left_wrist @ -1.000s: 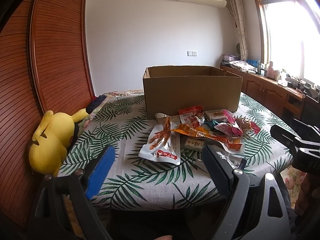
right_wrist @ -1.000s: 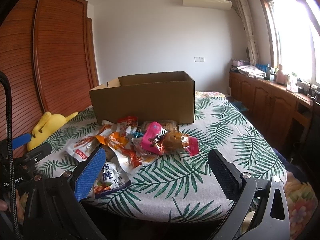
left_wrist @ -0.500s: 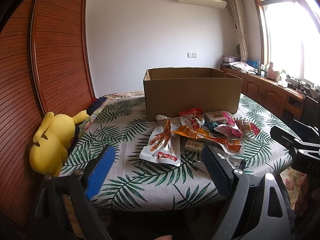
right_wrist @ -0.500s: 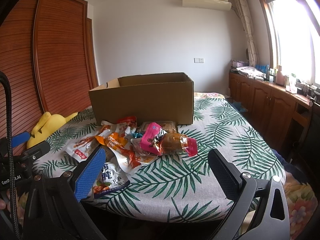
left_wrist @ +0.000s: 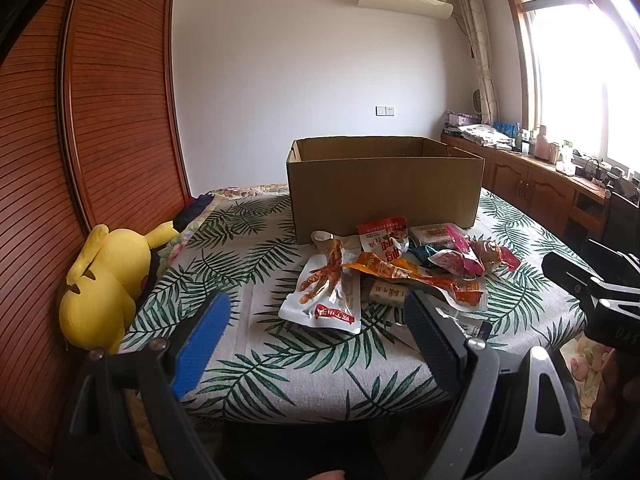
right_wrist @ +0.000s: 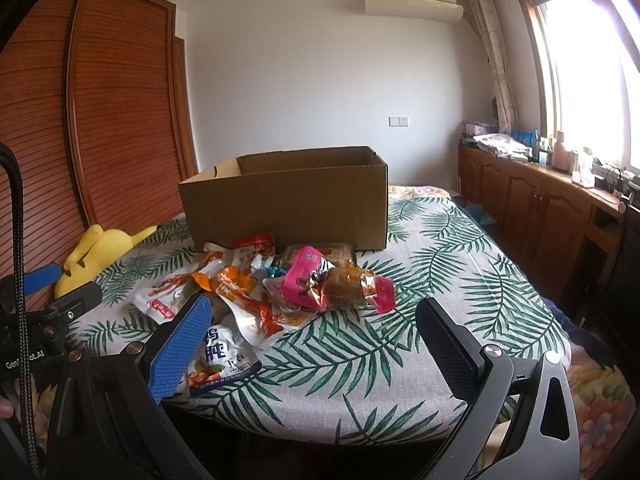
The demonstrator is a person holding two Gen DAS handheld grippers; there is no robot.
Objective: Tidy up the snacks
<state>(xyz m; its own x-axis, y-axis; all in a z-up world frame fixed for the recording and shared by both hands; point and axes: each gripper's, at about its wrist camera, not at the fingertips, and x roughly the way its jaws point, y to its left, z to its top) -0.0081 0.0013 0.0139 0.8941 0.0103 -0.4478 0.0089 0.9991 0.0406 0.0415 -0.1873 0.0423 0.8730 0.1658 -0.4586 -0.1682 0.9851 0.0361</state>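
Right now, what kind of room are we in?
Probably a home bedroom: a leaf-print bedspread under the snacks, a louvered wooden wardrobe, and a yellow plush toy beside it.

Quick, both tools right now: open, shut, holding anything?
Left tool: open, holding nothing.
Right tool: open, holding nothing.

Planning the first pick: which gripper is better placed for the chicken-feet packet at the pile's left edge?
Left, probably. The chicken-feet packet lies nearly centred ahead of the open left gripper. The right gripper, also open, faces the pink packet instead; there the chicken-feet packet sits off to its left.
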